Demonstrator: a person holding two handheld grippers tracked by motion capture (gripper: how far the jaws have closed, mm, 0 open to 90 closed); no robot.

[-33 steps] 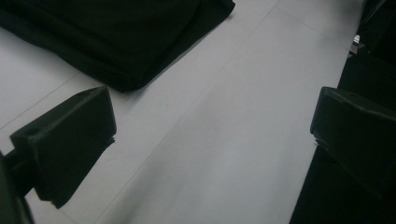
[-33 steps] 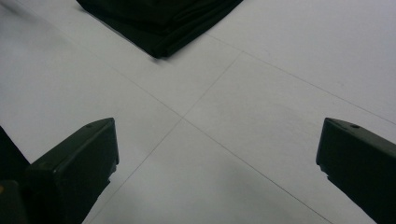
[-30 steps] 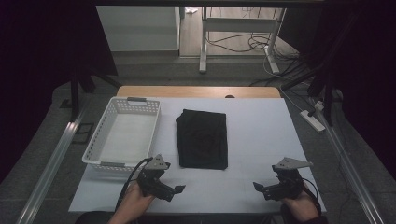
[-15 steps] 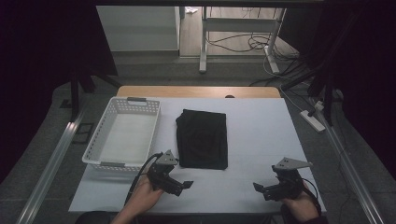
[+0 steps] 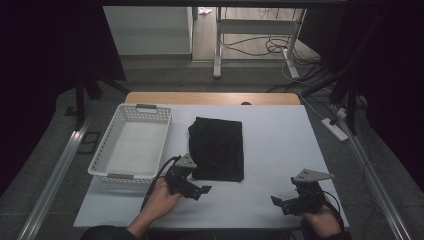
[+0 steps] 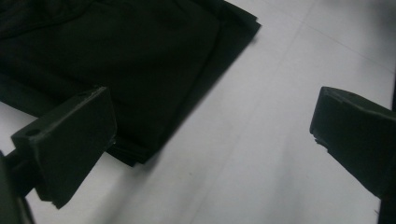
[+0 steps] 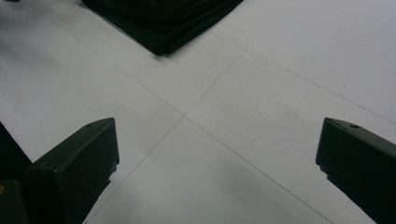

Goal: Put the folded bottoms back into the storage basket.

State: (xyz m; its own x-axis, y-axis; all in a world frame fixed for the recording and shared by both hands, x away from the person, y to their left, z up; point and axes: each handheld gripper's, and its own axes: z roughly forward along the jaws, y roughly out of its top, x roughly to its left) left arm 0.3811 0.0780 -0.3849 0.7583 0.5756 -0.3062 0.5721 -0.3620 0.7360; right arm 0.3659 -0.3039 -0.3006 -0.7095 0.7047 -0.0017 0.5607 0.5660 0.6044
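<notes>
The folded black cloth [image 5: 218, 148] lies flat on the white counter [image 5: 280, 145], untouched, so the work looks barely begun: nothing is lifted and the white basket [image 5: 131, 145] beyond the left hand-held gripper [image 5: 196, 186] holds nothing. That hand-held gripper hovers just at the cloth's near corner [image 6: 135, 154], jaws spread wide, not yet around the edge. The right hand-held gripper [image 5: 281, 203] waits well apart from the cloth, jaws open too. Grasping and moving the cloth remain.
</notes>
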